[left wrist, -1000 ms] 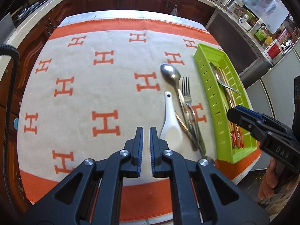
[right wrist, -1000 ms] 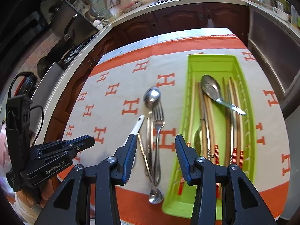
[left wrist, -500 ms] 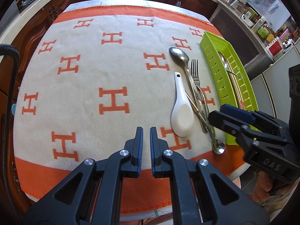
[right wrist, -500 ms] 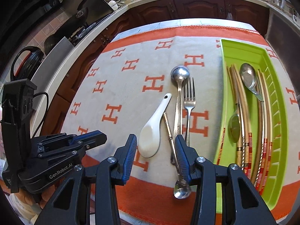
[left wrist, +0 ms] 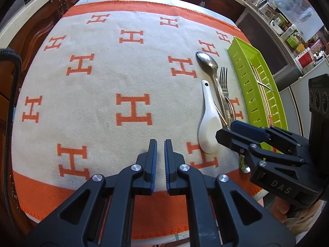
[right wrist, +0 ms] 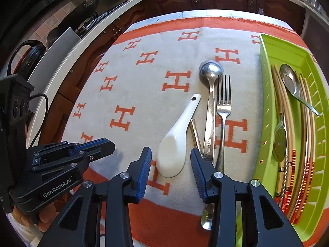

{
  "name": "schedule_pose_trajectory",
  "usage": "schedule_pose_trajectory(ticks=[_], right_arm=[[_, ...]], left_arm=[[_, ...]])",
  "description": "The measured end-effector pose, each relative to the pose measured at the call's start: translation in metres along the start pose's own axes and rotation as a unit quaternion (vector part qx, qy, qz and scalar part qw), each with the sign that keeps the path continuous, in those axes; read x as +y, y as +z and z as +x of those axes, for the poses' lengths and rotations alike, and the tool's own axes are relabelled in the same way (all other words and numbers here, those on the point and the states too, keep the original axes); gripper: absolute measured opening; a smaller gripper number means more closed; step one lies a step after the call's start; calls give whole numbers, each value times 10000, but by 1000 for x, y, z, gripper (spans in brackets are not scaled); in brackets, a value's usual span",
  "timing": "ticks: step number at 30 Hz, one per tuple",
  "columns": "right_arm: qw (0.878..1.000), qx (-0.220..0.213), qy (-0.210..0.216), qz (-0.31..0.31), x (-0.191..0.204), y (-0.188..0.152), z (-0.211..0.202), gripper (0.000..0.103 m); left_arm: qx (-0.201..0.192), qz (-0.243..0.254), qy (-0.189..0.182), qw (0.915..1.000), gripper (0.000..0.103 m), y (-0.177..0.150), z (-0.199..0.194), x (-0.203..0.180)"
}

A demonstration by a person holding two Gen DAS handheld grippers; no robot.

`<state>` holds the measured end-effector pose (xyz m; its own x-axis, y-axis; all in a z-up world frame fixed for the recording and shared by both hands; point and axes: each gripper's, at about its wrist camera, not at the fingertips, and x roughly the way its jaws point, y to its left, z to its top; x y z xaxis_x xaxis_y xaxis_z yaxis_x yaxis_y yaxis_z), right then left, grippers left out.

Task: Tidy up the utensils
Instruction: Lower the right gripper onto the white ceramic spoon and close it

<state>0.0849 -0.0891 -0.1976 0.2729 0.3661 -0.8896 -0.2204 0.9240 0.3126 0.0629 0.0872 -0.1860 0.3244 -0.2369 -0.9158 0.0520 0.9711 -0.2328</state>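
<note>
Now, tray [right wrist: 265, 107]: I see chopsticks [right wrist: 287, 123], two spoons (ends cut off).
Left gripper [left wrist: 160, 156]: together, empty.
Right gripper [right wrist: 170, 164]: closing, pads clear of white spoon [right wrist: 174, 144].

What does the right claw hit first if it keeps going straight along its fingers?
Most likely the bowl of the white spoon, which lies framed between the fingers of the right claw. Its jaws are closing but not touching it. The metal spoon lies just right of that line. Depth is unclear.

white ceramic spoon [right wrist: 174, 144] flat on cloth | beside steel spoon [right wrist: 210, 103], fork [right wrist: 223, 111] | green tray [right wrist: 265, 103] right
</note>
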Motion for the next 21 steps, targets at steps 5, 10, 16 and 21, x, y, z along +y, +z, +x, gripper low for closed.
schedule_pose_trajectory(ticks=[5,10,16,21], right_arm=[[9999,117,54,9,-1,1,10,34],[9998,160,94,-3,-1,2,18,31],[9996,197,186,93,-5,4,24,28],[9993,153,320,150,-7,6,28,27]], left_arm=[[72,-18,-24,10000,5,3,6,3],[115,-35,-49,9999,5,6,12,5],[157,-68,-90,9998,5,7,17,9],[225,-84,-113,9996,5,8,22,11]])
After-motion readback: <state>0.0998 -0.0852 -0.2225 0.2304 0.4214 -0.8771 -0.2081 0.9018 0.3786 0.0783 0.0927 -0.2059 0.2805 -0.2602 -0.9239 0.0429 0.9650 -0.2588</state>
